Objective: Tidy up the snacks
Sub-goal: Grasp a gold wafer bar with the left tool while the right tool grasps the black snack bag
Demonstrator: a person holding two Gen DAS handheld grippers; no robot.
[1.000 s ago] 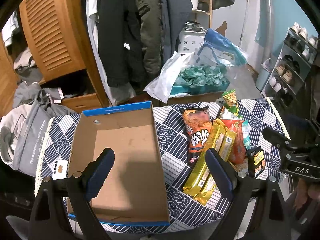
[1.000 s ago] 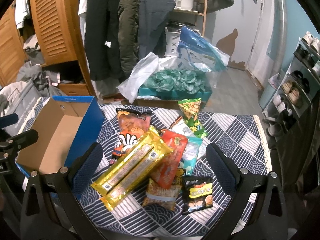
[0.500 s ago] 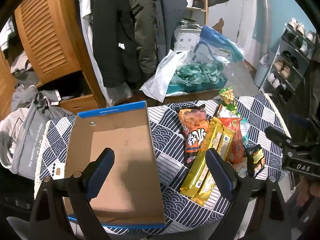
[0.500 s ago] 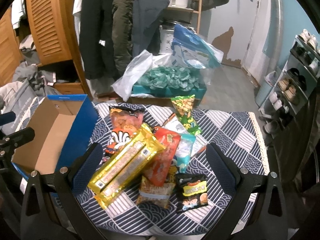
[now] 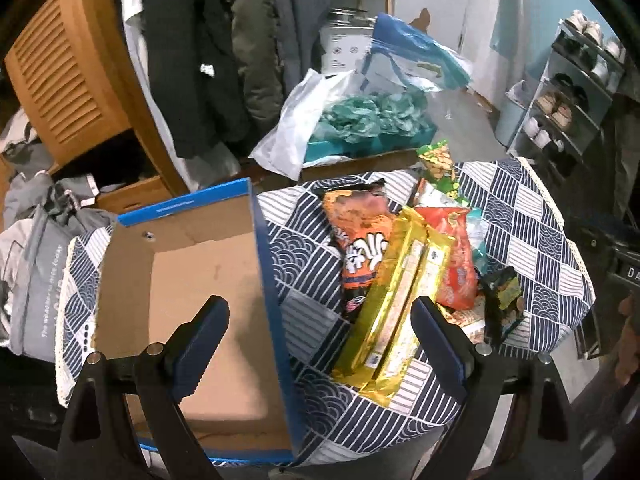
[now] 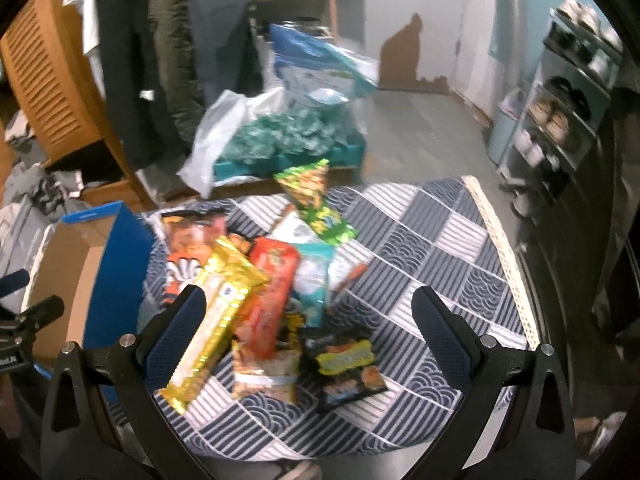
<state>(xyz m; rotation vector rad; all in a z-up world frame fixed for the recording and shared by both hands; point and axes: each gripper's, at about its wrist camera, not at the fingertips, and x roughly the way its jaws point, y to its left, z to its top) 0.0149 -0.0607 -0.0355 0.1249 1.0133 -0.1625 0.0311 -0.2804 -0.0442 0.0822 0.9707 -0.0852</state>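
On the left part of the round table (image 5: 532,240), whose cloth has a blue and white pattern, stands the open cardboard box (image 5: 192,280) with blue outer walls; nothing is inside it yet. The snacks are all in one heap near the middle of the table, just beside the right wall of the box. The largest is the gold twin pack (image 6: 218,316), lying over the orange bag (image 5: 360,236) and the red packet (image 6: 270,296). The green bag (image 6: 316,200) lies toward the far edge, and the small dark packet (image 6: 346,364) toward the near edge.

Compared with a second ago, the right gripper (image 6: 306,332) has come lower and closer over the heap, and its picture is blurred by motion. Its jaws are spread wide and hold nothing. The left gripper (image 5: 320,336) has moved a little to the right, across the right wall of the box, also spread and holding nothing. I judge that the first pick is being prepared.
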